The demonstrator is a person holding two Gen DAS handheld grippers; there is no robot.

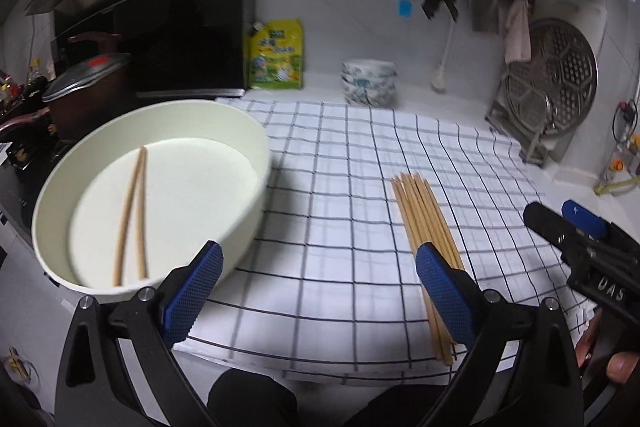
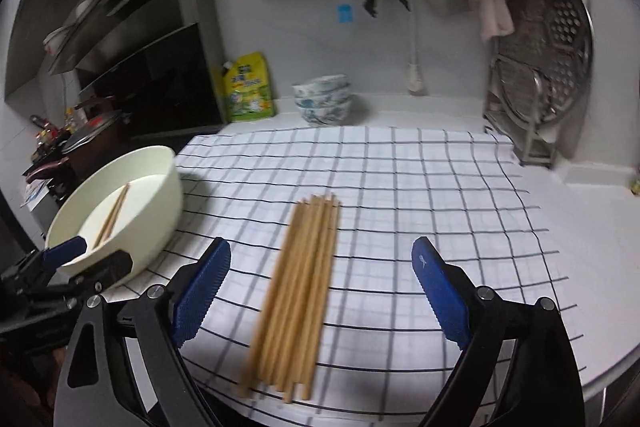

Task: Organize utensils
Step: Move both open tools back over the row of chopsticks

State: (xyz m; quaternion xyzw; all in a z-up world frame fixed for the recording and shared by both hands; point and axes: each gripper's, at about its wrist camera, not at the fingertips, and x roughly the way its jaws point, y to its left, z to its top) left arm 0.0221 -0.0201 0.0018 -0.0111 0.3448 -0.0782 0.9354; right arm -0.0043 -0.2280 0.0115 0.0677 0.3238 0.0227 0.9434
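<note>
The right gripper (image 2: 322,291) hangs over the bundle of chopsticks (image 2: 296,291) with its jaws spread wide and nothing between them; the bundle lies loose on the checked cloth (image 2: 420,187). The left gripper (image 1: 320,297) is likewise spread and empty, near the rim of the cream bowl (image 1: 256,143), which already contains two chopsticks (image 1: 132,215). Risks: the sticks lie side by side and unbound, so a closing grip probably catches several at once or rolls the outer ones away. A pad pressed too low may drag and wrinkle the cloth. The bowl sits near the counter edge; a nudge from the left gripper could push it off.
</note>
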